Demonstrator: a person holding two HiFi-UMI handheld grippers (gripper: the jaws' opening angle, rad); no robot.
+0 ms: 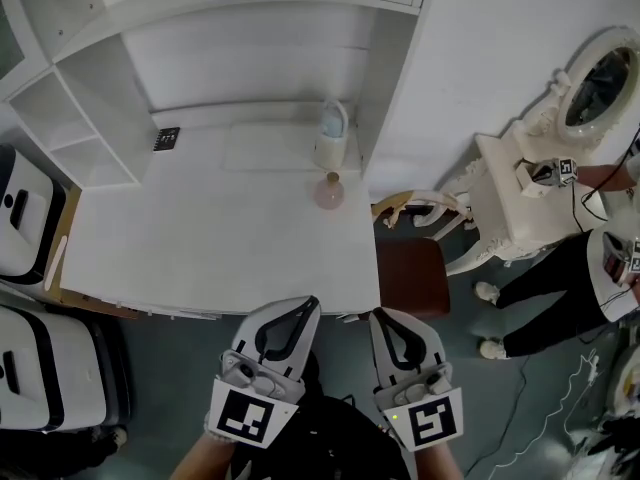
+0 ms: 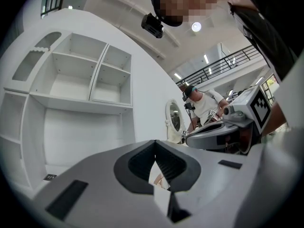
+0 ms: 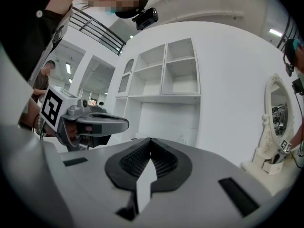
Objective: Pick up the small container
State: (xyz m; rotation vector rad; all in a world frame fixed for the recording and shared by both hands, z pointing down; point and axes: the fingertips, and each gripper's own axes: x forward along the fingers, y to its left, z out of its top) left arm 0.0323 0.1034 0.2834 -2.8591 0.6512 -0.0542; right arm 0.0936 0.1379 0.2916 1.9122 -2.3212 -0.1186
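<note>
Left gripper (image 1: 298,313) and right gripper (image 1: 390,320): jaws fully closed, nothing held, side by side at the near edge of the white worktop (image 1: 200,238). The small pink round container (image 1: 329,192) stands well beyond them, towards the worktop's rear right. It is just in front of a tall white bottle (image 1: 332,133).

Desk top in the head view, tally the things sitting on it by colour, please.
Pink, small pink container: 1
White, tall white container: 1
Dark, flat dark item: 1
Total: 3
</note>
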